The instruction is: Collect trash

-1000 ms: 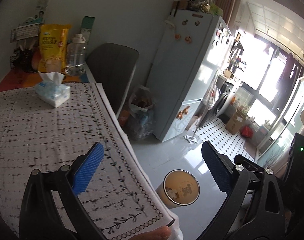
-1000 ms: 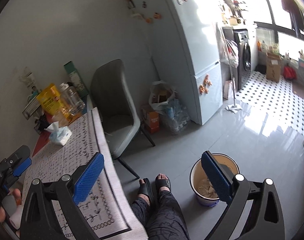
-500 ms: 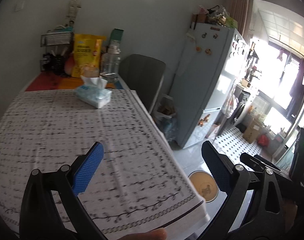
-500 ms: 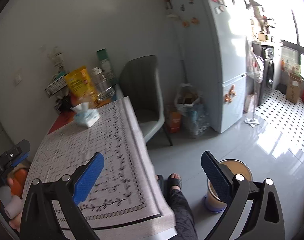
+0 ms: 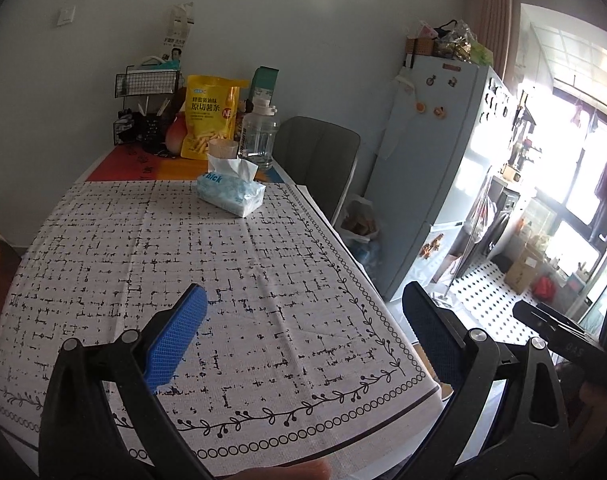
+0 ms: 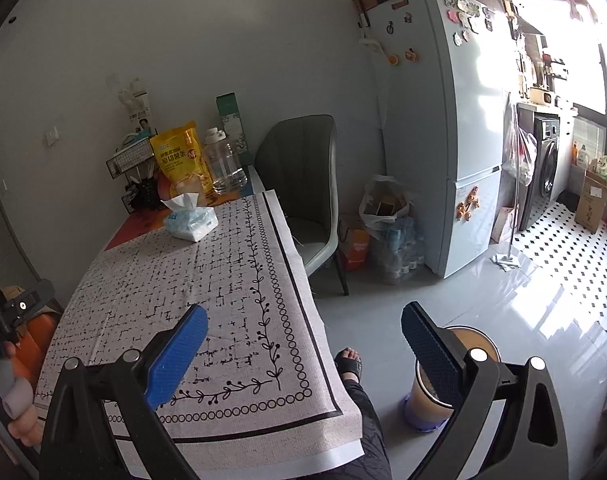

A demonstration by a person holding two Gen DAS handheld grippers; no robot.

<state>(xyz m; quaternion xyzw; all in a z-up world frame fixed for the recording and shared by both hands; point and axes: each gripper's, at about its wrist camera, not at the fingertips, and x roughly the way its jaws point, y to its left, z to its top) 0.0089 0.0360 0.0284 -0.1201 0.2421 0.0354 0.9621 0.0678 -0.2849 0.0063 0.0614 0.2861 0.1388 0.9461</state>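
Observation:
My left gripper (image 5: 303, 332) is open and empty above the near part of the table (image 5: 103, 264), which has a white grid-patterned cloth. My right gripper (image 6: 303, 340) is open and empty over the table's right edge (image 6: 287, 280). A round trash bin (image 6: 435, 396) stands on the floor to the right of the table, partly behind my right finger. A tissue pack (image 5: 230, 192) lies at the far end of the cloth; it also shows in the right wrist view (image 6: 189, 220). No loose trash shows on the cloth.
A yellow snack bag (image 5: 209, 116), a clear jug (image 5: 259, 136) and a wire rack (image 5: 147, 108) stand at the table's far end. A grey chair (image 6: 303, 192) and fridge (image 6: 443, 140) stand right. Bags and bottles (image 6: 387, 240) sit between them. My foot (image 6: 349, 362) is by the bin.
Both grippers rose and swung from the floor and bin toward the tabletop. The bin dropped out of the left wrist view. Both stayed open.

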